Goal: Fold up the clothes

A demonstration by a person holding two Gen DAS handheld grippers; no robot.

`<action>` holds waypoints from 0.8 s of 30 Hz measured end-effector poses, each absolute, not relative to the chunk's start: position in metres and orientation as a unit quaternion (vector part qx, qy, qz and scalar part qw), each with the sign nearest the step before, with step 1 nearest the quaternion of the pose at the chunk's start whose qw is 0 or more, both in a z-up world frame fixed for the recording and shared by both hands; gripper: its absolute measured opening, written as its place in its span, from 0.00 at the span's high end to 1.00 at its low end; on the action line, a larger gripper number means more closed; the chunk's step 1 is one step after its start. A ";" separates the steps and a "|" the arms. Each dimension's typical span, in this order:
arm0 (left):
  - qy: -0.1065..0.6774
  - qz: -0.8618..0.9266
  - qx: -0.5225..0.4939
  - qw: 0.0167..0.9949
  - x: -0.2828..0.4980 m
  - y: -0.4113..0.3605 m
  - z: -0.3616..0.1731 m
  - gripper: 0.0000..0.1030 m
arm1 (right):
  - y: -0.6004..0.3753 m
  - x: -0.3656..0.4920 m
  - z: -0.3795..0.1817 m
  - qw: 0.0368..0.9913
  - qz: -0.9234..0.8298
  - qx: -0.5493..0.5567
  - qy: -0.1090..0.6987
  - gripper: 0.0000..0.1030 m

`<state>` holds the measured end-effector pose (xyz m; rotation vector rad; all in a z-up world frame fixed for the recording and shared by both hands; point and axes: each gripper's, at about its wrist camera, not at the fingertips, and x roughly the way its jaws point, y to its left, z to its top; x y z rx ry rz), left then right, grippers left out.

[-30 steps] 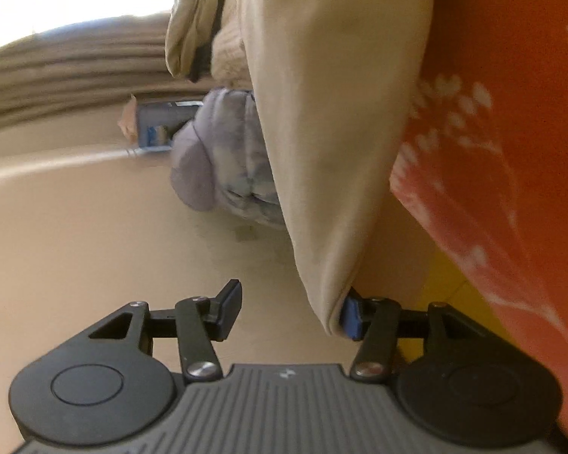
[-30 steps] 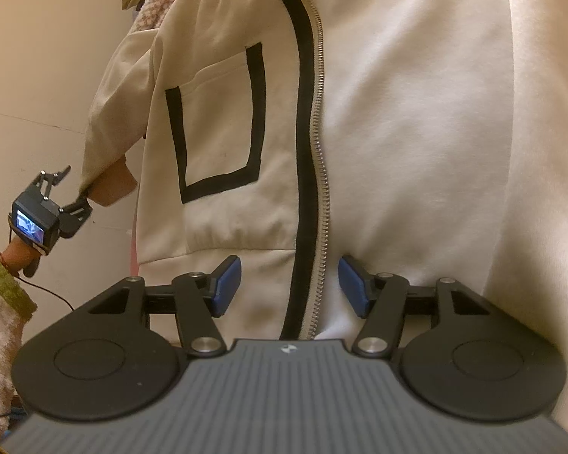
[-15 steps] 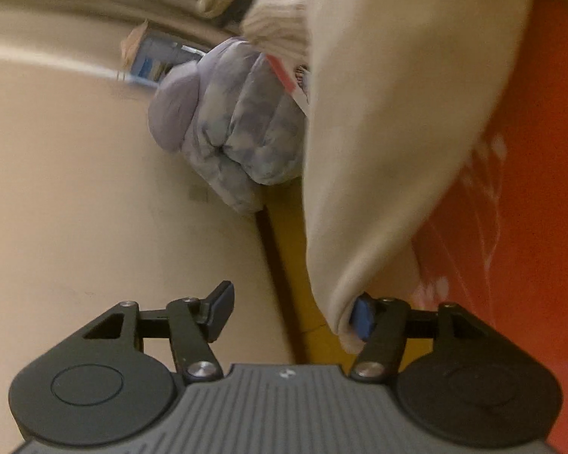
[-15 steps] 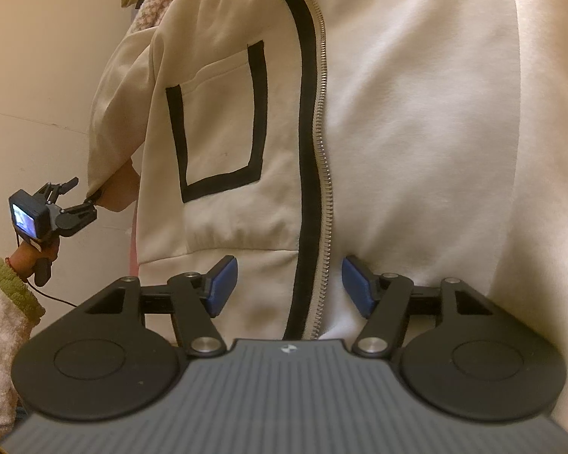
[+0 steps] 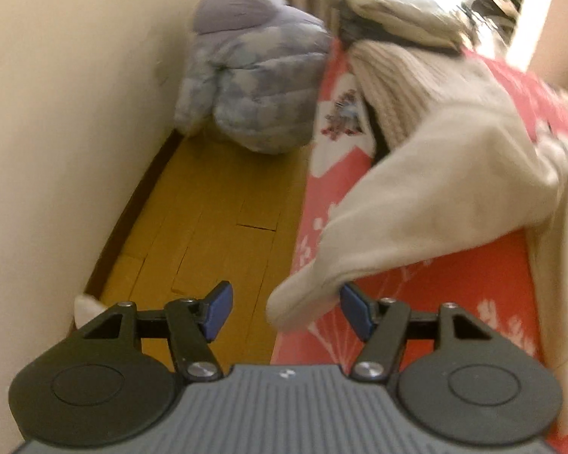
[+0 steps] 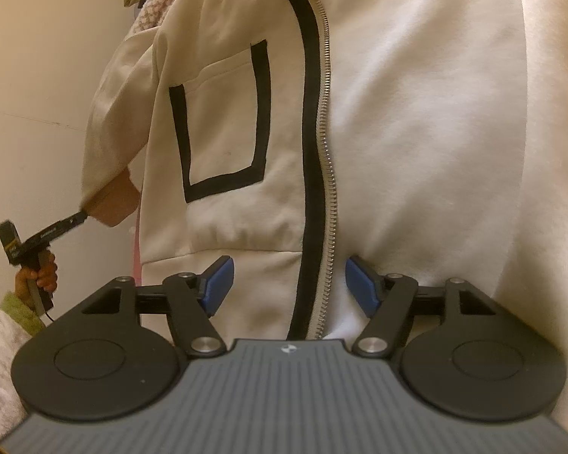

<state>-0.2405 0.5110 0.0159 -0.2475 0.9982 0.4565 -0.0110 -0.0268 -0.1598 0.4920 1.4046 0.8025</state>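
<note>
Left tool (image 5: 284, 308) down-tilted beside sleeve (image 5: 416, 219)

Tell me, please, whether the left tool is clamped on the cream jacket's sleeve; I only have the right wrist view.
Observer: No. The left tool has just been opening, and the sleeve cuff only rests against one pad.
Operator: What lies under that sleeve?
Observer: A red floral cover.
Operator: Are any other clothes nearby?
Observer: A blue-grey puffer jacket sits on the wooden floor by the wall.
</note>
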 end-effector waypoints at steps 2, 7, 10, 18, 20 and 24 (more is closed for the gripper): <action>0.452 0.236 -0.152 0.847 -0.258 0.522 0.023 0.38 | -0.028 -0.011 -0.161 0.661 0.354 0.225 0.622 0.36; 0.404 0.256 -0.204 0.854 -0.283 0.523 0.039 0.40 | -0.029 -0.011 -0.161 0.660 0.353 0.232 0.621 0.36; 0.382 0.204 -0.206 0.877 -0.281 0.486 0.046 0.40 | -0.028 -0.012 -0.160 0.662 0.352 0.231 0.620 0.36; 0.387 0.032 -0.241 0.889 -0.253 0.345 0.001 0.41 | -0.032 -0.022 -0.152 0.662 0.344 0.239 0.621 0.38; 0.408 0.000 -0.212 0.888 -0.250 0.308 -0.016 0.41 | -0.033 -0.026 -0.151 0.660 0.347 0.240 0.622 0.41; 0.449 -0.016 -0.141 0.882 -0.249 0.259 -0.047 0.42 | -0.030 -0.029 -0.152 0.662 0.346 0.222 0.627 0.54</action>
